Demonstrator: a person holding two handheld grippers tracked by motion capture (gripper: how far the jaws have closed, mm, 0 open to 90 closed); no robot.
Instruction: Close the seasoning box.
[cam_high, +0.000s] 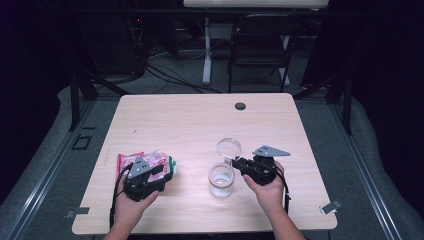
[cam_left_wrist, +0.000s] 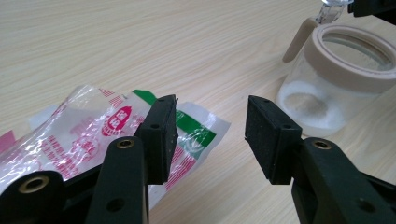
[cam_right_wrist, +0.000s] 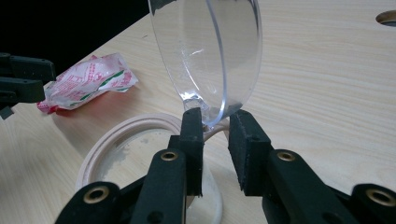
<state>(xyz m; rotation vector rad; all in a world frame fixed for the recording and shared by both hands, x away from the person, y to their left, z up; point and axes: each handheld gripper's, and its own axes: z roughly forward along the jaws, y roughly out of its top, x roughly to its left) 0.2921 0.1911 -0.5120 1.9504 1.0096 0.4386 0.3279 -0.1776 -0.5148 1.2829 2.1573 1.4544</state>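
- I have my left gripper (cam_high: 150, 176) at the near-left part of the table (cam_high: 200, 120), sitting over the red, white and green plastic packet (cam_high: 145, 161).
- In the left gripper view its 2 jaws stand apart with bare wood between them; the packet (cam_left_wrist: 84, 133) lies under and behind the left-hand jaw, and I cannot tell whether that pad touches the film.
- My right gripper (cam_high: 239, 162) is at the near-right, pointing toward the glass jar (cam_high: 221, 180), which stands upright on the table just beside it.
- In the right gripper view the jaws are narrow and clamp the tab at the bottom edge of the clear round lid (cam_right_wrist: 210, 51), which is tipped up on edge above the beige rim of the jar (cam_right_wrist: 121, 144).
- The jar is open; a thin layer of white powder lies in its bottom, seen in the left gripper view (cam_left_wrist: 327, 88).
- From the high view the lid (cam_high: 229, 148) hangs just behind the jar, toward the far side of the table.
- The packet and the jar are well apart, with bare table between them.
- A small dark round hole (cam_high: 240, 106) sits near the table's far edge.
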